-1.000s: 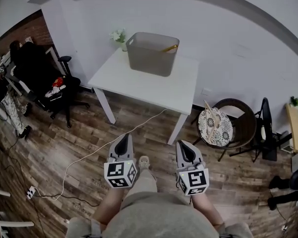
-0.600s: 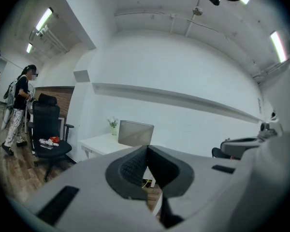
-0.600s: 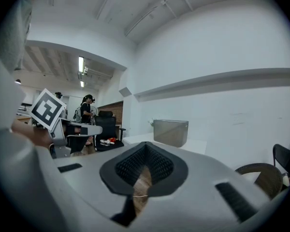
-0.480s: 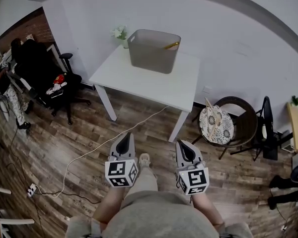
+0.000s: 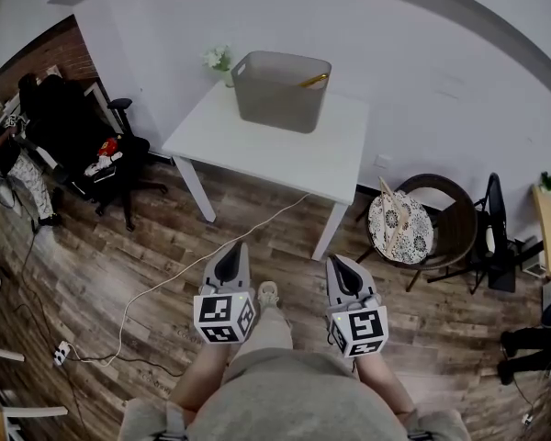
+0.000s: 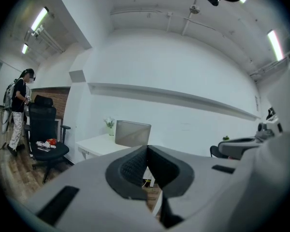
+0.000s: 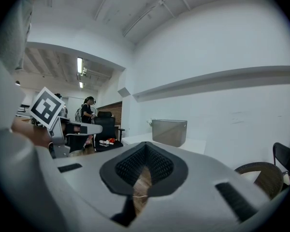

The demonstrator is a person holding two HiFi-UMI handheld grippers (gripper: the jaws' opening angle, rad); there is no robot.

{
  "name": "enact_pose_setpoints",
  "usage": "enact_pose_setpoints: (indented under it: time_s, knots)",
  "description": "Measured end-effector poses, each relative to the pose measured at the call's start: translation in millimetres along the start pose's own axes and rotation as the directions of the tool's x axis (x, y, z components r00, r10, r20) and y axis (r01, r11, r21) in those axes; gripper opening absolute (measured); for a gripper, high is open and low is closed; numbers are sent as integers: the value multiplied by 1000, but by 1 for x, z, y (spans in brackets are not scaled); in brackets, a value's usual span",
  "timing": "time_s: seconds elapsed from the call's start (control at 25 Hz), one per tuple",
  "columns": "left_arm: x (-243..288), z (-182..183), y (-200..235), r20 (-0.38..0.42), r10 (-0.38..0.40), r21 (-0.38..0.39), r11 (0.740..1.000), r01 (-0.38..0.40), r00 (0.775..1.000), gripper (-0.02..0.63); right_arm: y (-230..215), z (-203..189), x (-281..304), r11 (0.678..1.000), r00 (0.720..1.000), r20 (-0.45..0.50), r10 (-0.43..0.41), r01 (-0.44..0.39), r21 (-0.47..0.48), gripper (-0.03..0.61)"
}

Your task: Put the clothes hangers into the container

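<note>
A grey container (image 5: 280, 90) stands at the back of a white table (image 5: 285, 150), and one wooden hanger (image 5: 314, 81) leans against its inner right rim. More wooden hangers (image 5: 392, 217) lie on the round patterned cushion of a wicker chair (image 5: 445, 232) to the table's right. My left gripper (image 5: 230, 252) and right gripper (image 5: 341, 265) hang side by side over the wooden floor, well short of the table. Both are shut with nothing in them. The left gripper view shows its closed tips (image 6: 147, 149) below the container (image 6: 132, 133). The right gripper view shows the container (image 7: 169, 132) beyond its own tips (image 7: 145, 148).
A black office chair (image 5: 110, 159) with small items on its seat stands left of the table, and a person (image 5: 2, 154) is beyond it. A white cable (image 5: 170, 281) runs across the floor to a power strip (image 5: 59, 353). A small plant (image 5: 219, 61) sits behind the container.
Both grippers stay nearly still, shut and without a load. The view shifts slightly, and the person at the far left moves.
</note>
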State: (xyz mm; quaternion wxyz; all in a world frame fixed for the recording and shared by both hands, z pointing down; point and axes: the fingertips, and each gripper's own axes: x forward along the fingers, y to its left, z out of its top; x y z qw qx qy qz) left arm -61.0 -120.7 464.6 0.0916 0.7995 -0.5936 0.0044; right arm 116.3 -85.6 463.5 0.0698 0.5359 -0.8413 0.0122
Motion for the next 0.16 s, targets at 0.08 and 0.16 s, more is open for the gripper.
enact_pose_setpoints:
  time_s: [0.08,0.16]
  knots:
    - [2,1,0,0,-2,-1,1000,2,1000,8,-2,1,2,1000,1000,2,-1,1,-2,0]
    - [5,2,-1,-1,-5,-3,1000,5,1000,8,-4,3,4,1000,1000,5,-2,2,-3,0]
